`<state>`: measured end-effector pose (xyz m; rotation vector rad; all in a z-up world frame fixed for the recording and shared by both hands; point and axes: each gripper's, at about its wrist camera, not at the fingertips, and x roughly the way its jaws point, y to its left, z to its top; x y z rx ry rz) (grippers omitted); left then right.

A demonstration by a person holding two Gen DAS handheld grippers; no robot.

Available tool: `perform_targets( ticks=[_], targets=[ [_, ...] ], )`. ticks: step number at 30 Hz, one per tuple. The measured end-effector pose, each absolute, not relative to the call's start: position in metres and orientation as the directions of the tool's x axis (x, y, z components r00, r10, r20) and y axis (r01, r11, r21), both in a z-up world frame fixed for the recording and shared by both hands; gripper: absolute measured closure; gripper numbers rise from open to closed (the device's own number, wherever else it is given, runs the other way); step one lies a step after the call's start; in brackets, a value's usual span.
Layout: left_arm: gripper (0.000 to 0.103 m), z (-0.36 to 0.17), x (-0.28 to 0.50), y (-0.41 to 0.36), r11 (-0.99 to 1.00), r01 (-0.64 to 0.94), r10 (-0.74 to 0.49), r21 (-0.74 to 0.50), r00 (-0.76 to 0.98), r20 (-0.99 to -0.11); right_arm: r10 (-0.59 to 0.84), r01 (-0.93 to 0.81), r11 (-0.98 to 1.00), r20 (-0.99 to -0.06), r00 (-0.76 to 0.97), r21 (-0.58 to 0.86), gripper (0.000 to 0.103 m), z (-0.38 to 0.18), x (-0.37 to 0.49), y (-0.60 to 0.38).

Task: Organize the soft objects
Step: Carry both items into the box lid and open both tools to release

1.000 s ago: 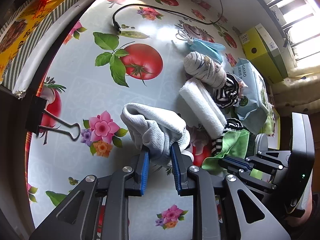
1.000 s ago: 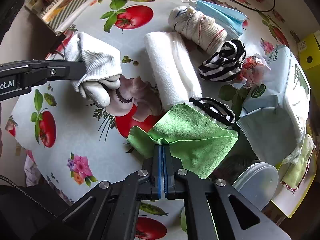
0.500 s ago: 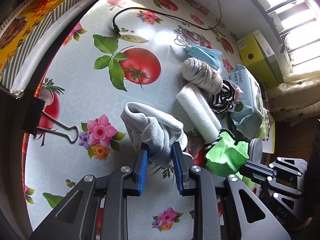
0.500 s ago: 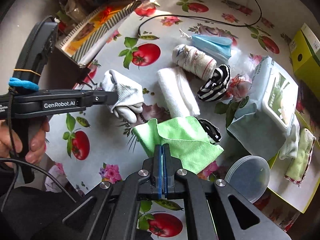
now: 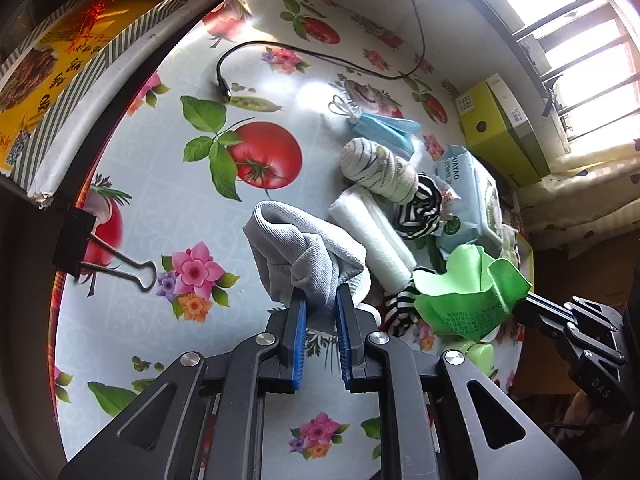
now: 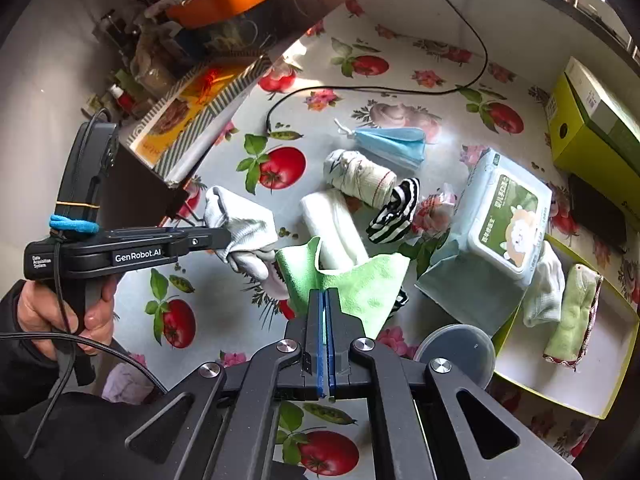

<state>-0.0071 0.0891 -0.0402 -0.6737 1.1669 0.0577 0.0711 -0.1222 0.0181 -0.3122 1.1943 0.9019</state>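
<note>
Two grippers we hold above the worktop [image 6: 224, 312]: the left gripper [image 5: 320, 300] is closing on a grey sock [image 5: 296, 248], and the right gripper [image 6: 324, 300] is clamped on a green cloth [image 6: 360, 280].

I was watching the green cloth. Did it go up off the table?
Yes. The green cloth, shut in the right gripper, rose off the tablecloth, clear of the white towel roll.

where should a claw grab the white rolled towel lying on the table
Grip the white rolled towel across its middle, coming straight down from above. It lies flat as a long roll, with its long sides bare there, while the green cloth hides its near end.
</note>
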Motion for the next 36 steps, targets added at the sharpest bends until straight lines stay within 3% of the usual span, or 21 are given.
perform_targets(
  ticks=[19, 36],
  targets=[
    [0.089, 0.015, 0.02, 0.04, 0.86, -0.216, -0.329, -0.461, 0.456, -0.827, 0.512, -0.686, 0.683, -0.833, 0.207, 0.249, 0.101, 0.062, 0.084, -0.172],
    [0.089, 0.049, 0.063, -0.037, 0.902, -0.013, -0.384, -0.431, 0.432, -0.816, 0.495, -0.554, 0.791, -0.803, 0.331, 0.259, 0.101, 0.072, 0.109, -0.251]
  ],
)
